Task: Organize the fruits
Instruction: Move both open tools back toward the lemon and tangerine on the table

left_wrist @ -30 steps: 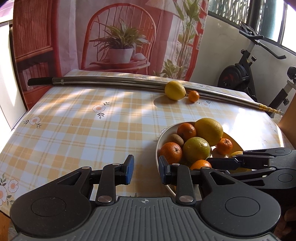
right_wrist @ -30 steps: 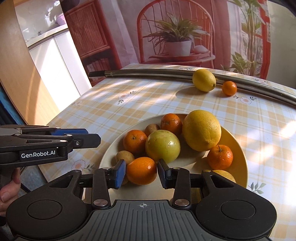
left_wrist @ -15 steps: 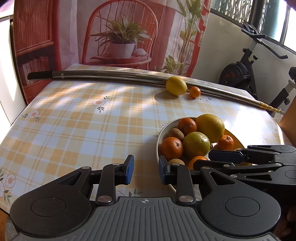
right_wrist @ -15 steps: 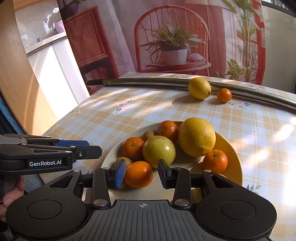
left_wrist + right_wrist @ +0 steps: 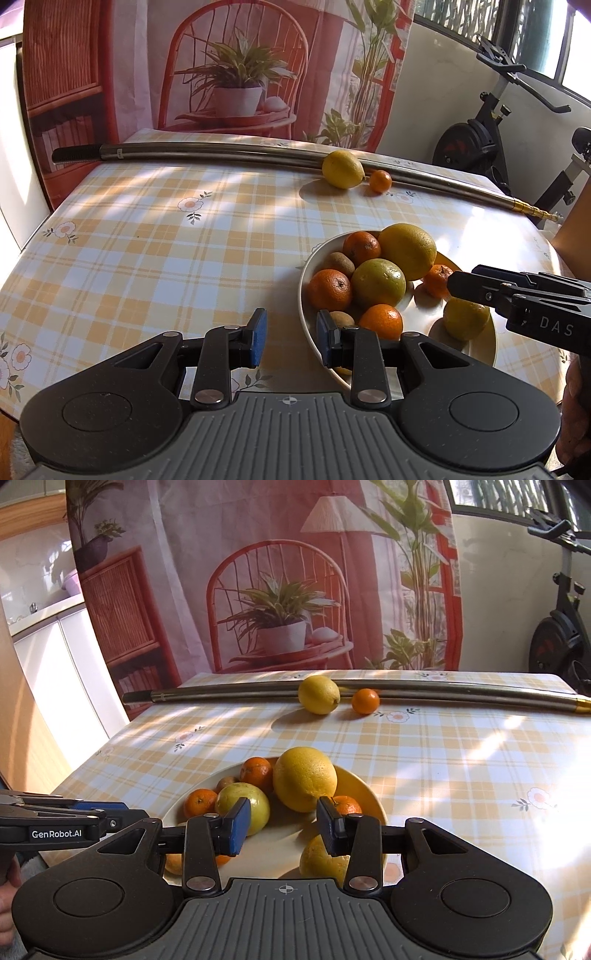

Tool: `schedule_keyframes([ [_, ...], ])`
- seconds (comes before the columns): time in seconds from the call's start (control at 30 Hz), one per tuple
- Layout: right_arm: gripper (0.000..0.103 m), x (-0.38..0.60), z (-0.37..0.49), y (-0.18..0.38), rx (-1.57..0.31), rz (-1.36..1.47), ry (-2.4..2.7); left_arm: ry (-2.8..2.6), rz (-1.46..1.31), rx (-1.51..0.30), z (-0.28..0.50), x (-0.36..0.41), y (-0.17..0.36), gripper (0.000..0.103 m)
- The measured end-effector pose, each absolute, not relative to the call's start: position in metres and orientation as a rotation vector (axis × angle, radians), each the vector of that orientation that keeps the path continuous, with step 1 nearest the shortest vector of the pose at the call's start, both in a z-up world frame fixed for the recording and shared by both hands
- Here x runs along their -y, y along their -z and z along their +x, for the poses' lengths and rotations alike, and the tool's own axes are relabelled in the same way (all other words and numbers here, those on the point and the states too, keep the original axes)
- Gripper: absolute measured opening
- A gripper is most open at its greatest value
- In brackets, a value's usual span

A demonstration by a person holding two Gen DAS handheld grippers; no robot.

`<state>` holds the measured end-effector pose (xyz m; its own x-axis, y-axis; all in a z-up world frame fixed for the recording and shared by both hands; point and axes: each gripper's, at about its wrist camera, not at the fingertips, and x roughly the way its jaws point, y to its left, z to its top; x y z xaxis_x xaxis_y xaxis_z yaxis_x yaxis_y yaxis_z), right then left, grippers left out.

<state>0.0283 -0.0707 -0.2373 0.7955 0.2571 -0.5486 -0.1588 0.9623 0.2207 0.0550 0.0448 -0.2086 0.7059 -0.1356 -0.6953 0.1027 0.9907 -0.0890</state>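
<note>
Lemon [image 5: 318, 700] and mandarin [image 5: 365, 701] sit well ahead, outside plate [image 5: 376, 805] | right gripper [image 5: 282, 825] wide open, empty; left gripper [image 5: 287, 341] open, empty | reach past plate, centre jaws on lemon.

The tablecloth [image 5: 147, 258] at the frame's centre is checked in pale orange, white and light blue, with small white flowers. A cream plate [image 5: 306, 295] at lower right holds orange, yellow and yellow-green fruit plus brown kiwis [image 5: 339, 261]. At upper centre a yellow lemon [image 5: 342, 169] and an orange mandarin [image 5: 380, 181] lie beside a silver pole [image 5: 221, 155] with a gold tip.
</note>
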Motion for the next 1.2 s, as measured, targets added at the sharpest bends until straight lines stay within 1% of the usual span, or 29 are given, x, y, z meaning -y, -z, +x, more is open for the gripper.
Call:
schedule_keyframes([
  [0.3,0.037,0.083,0.026,0.233,-0.599,0.186,-0.186,0.123,-0.059,-0.771,0.058,-0.050,0.203,0.031],
  [0.33,0.037,0.086,0.027,0.232,-0.597,0.191,-0.182,0.124,-0.070,-0.769,0.060,-0.052,0.200,0.033],
  [0.37,0.037,0.088,0.028,0.230,-0.592,0.195,-0.177,0.123,-0.083,-0.764,0.063,-0.054,0.197,0.038],
  [0.43,0.037,0.095,0.031,0.226,-0.580,0.195,-0.162,0.123,-0.097,-0.747,0.067,-0.058,0.189,0.040],
  [0.87,0.037,0.144,0.063,0.200,-0.510,0.188,-0.075,0.154,-0.060,-0.665,0.096,-0.049,0.151,0.040],
  [1.2,0.037,0.167,0.088,0.198,-0.482,0.178,-0.054,0.196,-0.015,-0.641,0.127,-0.022,0.143,0.040],
])
